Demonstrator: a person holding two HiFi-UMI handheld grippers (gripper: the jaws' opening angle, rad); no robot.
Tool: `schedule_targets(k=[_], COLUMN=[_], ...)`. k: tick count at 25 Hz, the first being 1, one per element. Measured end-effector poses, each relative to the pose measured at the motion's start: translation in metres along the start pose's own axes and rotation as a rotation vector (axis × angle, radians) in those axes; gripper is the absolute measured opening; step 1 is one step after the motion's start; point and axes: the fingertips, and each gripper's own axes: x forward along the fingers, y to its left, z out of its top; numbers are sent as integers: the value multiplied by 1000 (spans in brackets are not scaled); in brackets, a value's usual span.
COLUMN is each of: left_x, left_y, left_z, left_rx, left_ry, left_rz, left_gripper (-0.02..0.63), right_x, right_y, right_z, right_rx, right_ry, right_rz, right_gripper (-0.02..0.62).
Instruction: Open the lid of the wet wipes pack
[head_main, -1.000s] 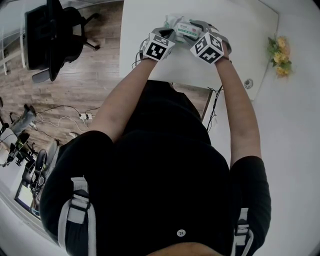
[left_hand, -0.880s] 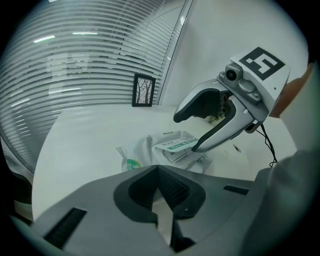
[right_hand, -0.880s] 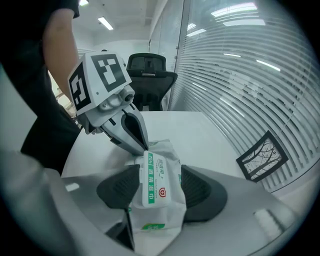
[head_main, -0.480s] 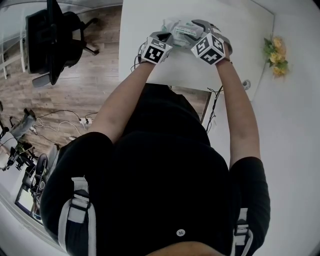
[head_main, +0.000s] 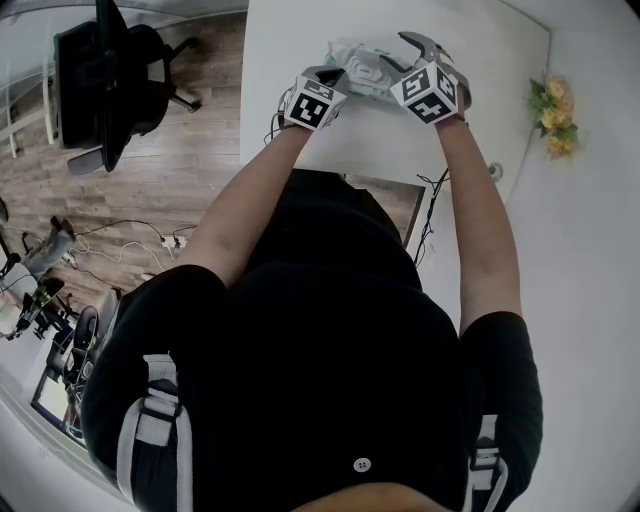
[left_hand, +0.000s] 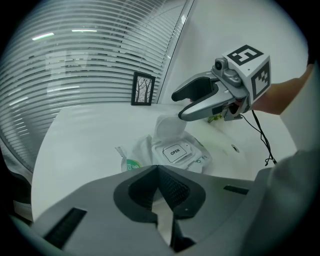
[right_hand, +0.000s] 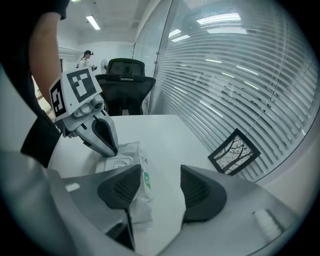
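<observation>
The white wet wipes pack (head_main: 362, 62) lies on the white table (head_main: 290, 30). Its lid flap (left_hand: 167, 127) stands tilted up, baring the inner seal printed OPEN (left_hand: 175, 151). My left gripper (left_hand: 159, 169) is shut on the pack's near edge, and white wrapper shows between its jaws. It also shows in the right gripper view, its tips down on the pack (right_hand: 120, 162). My right gripper (right_hand: 161, 182) is open with nothing between its pads. In the left gripper view the right gripper (left_hand: 178, 106) hovers just above the raised flap without touching it.
A small framed tree picture (left_hand: 143, 88) leans against the window blinds behind the table. Yellow flowers (head_main: 556, 112) stand at the table's right corner by a cable hole (head_main: 497, 166). A black office chair (head_main: 110, 70) stands on the wooden floor to the left.
The lid, flat and shut a second ago, now stands flipped up. My right gripper has lifted and drawn away to the right of the pack. The left gripper has stayed put.
</observation>
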Motion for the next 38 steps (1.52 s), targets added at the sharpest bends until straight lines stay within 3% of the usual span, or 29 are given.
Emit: schedule_targets(k=[8, 23, 38], left_x=[-1, -5, -10], left_y=[-1, -1, -4], left_z=[2, 0, 2], left_rx=[4, -9, -7], left_ry=[1, -7, -31], left_rz=[-14, -7, 17], left_gripper=[8, 8, 8], right_x=[4, -15, -57], right_y=[-14, -6, 13], right_z=[-7, -12, -5], right_rx=[24, 49, 143], right_ry=[25, 7, -93], right_rz=[-57, -80, -91], right_gripper=[255, 255, 255])
